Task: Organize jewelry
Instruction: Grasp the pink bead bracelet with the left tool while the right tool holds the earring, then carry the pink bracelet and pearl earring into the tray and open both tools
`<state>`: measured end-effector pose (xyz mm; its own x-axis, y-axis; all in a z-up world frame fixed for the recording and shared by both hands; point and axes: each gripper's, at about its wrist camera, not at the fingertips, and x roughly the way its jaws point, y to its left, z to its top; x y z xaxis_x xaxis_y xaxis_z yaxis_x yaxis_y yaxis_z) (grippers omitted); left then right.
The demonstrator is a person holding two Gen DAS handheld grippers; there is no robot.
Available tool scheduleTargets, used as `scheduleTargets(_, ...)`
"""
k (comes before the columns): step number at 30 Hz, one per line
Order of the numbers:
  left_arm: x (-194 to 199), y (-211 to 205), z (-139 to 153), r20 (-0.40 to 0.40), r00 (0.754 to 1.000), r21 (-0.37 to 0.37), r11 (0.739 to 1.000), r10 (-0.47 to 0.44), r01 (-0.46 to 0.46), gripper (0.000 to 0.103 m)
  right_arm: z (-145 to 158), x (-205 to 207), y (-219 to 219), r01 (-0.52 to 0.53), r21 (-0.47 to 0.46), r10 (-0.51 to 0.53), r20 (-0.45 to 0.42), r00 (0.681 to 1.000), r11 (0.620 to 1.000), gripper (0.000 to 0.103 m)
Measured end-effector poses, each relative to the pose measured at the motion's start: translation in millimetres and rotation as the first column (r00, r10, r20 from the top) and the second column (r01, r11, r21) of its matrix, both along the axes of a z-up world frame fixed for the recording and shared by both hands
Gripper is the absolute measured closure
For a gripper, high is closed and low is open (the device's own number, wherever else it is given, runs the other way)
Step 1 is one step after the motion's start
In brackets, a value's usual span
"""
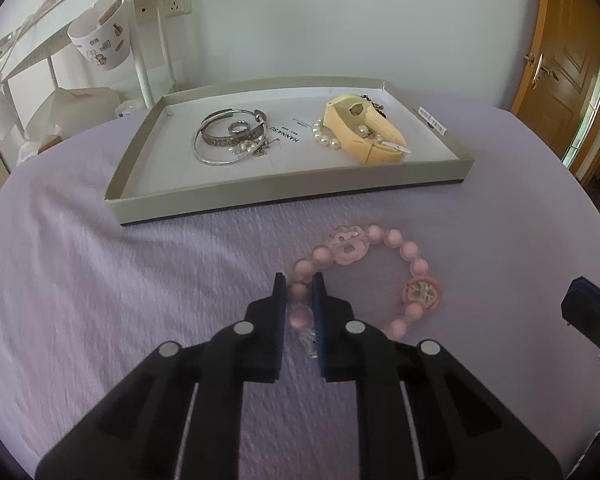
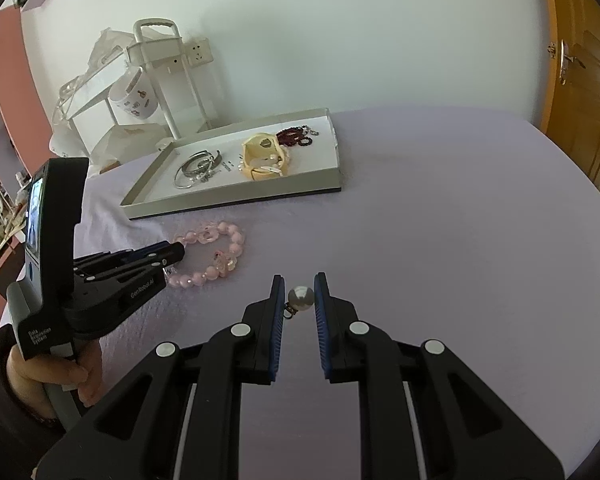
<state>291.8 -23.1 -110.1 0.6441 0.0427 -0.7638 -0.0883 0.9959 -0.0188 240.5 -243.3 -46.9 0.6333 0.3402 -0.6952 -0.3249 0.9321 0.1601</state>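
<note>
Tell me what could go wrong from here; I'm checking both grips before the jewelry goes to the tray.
1. The left gripper pinches one bead of the pink beaded bracelet; lifted, the loop could swing or slip.
2. The right gripper holds the pearl earring near the fingertips; the round pearl could pop out onto the lavender sheet.

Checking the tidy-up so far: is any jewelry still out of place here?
Yes. The pink bead bracelet lies on the bedspread outside the tray, left gripper shut on it. The right gripper holds a pearl piece.

Left gripper point(image 1: 299, 286) fingers clamped together, angled downward; right gripper point(image 2: 300, 285) likewise nearly closed.
</note>
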Motion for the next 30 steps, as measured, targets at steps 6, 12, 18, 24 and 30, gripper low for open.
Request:
scheduleTargets(6, -18.1, 6.0, 8.9, 0.034, 0.999, -0.007, 1.000, 0.000, 0.000, 0.090, 10.9, -5.3, 1.8, -0.011, 0.006, 0.011, 0.028, 1.000, 1.000, 0.087)
scheduleTargets(12, -46.9, 16.0, 51.3, 0.137, 0.990, -0.006, 1.000, -0.020, 0.021, 0.090, 29.1, -8.9, 7.6, -0.025, 0.021, 0.023, 0.075, 0.997, 0.999, 0.087)
scheduleTargets(18, -69.8, 24.5, 96.7, 0.224, 0.974, 0.012, 1.000, -0.030, 0.028, 0.090, 47.1, -8.5, 18.0, -0.046, 0.043, 0.041, 0.118, 0.992, 0.998, 0.087)
scheduleTargets(24, -83.6, 42.6, 127.0, 0.277, 0.961, 0.017, 1.000, -0.001, -0.004, 0.090, 61.7, -4.9, 27.8, -0.060, 0.052, 0.051, 0.151, 0.987, 0.997, 0.087)
scheduleTargets(30, -91.1, 51.5, 149.4, 0.347, 0.937, 0.011, 0.999, 0.026, -0.032, 0.090, 76.9, -2.7, 31.9, -0.065, 0.069, 0.050, 0.199, 0.979, 0.996, 0.087)
